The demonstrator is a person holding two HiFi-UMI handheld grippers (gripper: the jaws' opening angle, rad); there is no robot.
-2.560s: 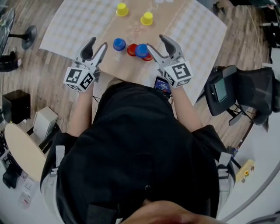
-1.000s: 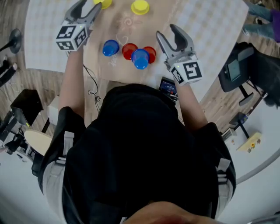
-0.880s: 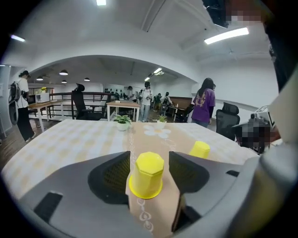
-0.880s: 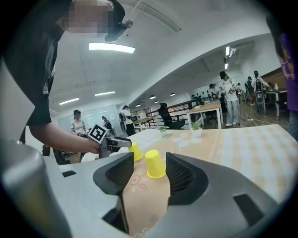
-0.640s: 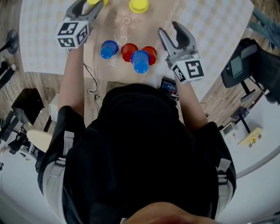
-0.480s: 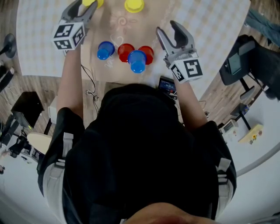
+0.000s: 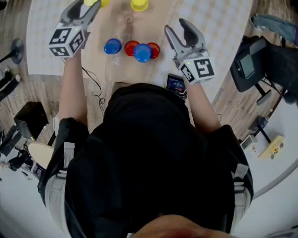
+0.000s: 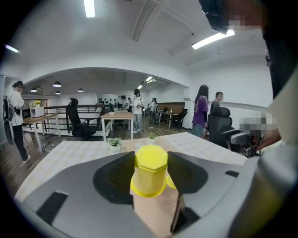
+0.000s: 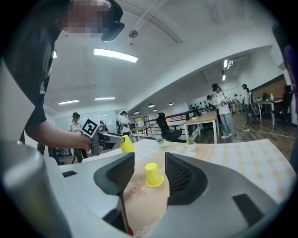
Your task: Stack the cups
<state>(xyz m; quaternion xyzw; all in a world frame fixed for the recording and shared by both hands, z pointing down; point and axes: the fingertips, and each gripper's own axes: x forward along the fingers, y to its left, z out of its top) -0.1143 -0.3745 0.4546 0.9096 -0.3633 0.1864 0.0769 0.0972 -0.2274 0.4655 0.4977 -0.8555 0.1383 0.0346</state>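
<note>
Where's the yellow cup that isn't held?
Head view, top centre: the free yellow cup stands on the far side of the table, beyond the blue cup flanked by red cups.

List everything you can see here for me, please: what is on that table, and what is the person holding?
table: 1, checked cloth with a brown strip, centre.
yellow cups: 2, yellow; one stands on the table's far side, one is held.
blue cups: 2, blue, near side of the table.
red cups: 2, red, either side of the blue cup nearer the right gripper.
phone: 1, dark, at the table's near edge.
office chair: 1, black, on the floor right of the table.
left gripper: 1, grey; its jaws have just been closing and grip a yellow cup.
right gripper: 1, grey, open and empty.
</note>
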